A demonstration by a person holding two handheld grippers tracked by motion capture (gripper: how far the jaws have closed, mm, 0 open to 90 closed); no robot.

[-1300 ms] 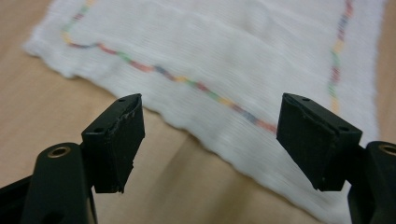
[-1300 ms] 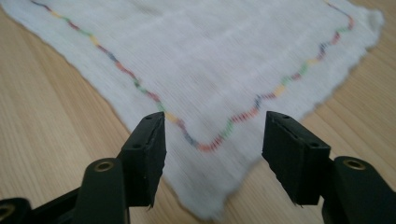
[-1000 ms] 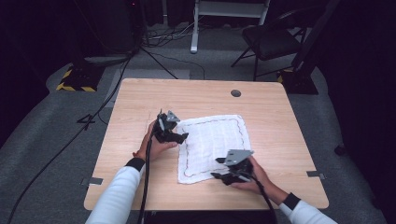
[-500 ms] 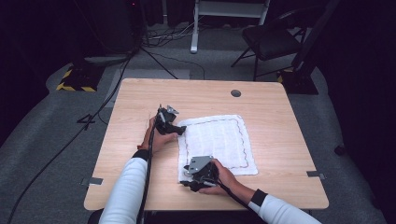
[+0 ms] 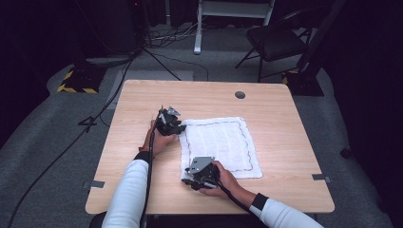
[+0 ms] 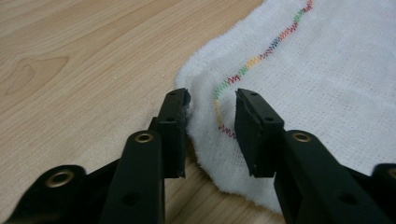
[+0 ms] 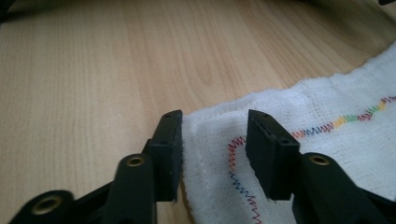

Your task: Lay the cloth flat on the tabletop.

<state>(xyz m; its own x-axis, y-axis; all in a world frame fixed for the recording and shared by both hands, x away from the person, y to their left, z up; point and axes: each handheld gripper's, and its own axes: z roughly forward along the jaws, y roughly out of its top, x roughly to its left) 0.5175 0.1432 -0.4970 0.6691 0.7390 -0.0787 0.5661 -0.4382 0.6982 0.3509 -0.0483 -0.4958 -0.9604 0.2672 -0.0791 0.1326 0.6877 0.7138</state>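
Note:
A white cloth (image 5: 218,142) with a multicoloured zigzag stitched border lies flat on the wooden table (image 5: 285,109). My left gripper (image 5: 177,127) is down at the cloth's far left corner. In the left gripper view the jaws (image 6: 212,100) have just been closing and stand astride that corner of the cloth (image 6: 327,70), which bulges up between them with a gap still left. My right gripper (image 5: 189,180) is at the near left corner. Its jaws (image 7: 215,121) have also just been closing, and the cloth (image 7: 336,140) lies between them, slightly ridged.
A round grommet hole (image 5: 240,94) sits near the table's far edge. Beyond the table stand a dark chair (image 5: 280,40) and a white frame (image 5: 233,9), with cables on the grey floor. Bare wood surrounds the cloth on all sides.
My right gripper has travelled left along the cloth's near edge to its near left corner. The left gripper has stayed at the far left corner.

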